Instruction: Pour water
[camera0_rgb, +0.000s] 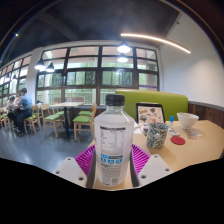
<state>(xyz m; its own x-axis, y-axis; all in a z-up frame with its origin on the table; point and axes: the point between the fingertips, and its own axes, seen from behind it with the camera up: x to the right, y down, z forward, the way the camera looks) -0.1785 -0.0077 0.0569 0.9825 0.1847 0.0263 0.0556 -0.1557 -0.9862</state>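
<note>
Gripper (113, 165) clamps one water bottle (113, 140).

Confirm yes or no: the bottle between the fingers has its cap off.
No. The water bottle, held between the hand-held gripper fingers, has its white cap on.

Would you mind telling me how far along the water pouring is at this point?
Done: the claw is shut on the water bottle, which is upright and off the table. In hand: carrying it, cap on. Left: uncapping and pouring, perhaps into the patterned cup beyond.
</note>
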